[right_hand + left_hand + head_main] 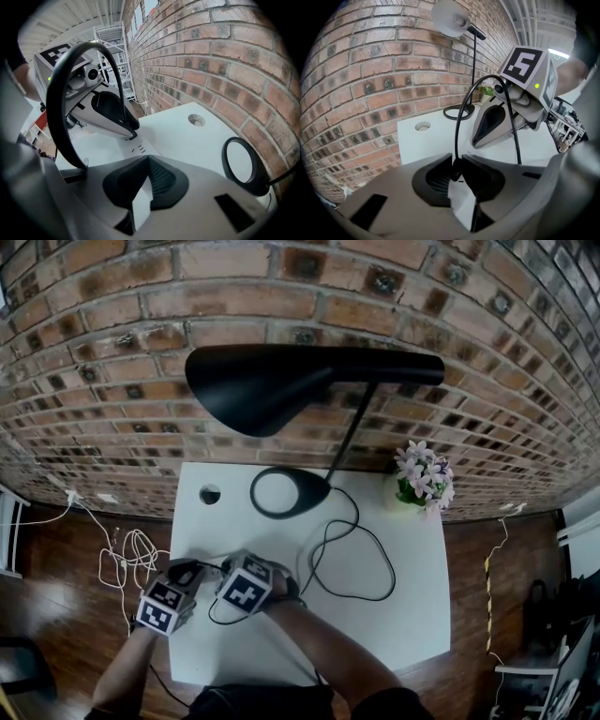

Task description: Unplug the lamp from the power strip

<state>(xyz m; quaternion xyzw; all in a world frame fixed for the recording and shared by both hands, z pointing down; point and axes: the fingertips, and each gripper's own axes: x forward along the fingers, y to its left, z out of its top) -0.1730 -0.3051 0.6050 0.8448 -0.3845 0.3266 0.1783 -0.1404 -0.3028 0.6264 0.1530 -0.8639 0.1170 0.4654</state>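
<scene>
Now, left tool clamped on the plug, right tool pinched together beside it: pull straight, no twisting.

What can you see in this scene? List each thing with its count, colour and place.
table: one, white, against the brick wall
brick wall: one, red-brown, behind the table
lamp: one, black, back of the table
cord: one, black, looped across the table
flowers: one bunch, pink-white, table's back right corner
power strip: one, white, beneath the gripper tips
cables: several, white, floor at left
left hand-held gripper: one, grey, shut on the cord
right hand-held gripper: one, grey, jaws together
</scene>
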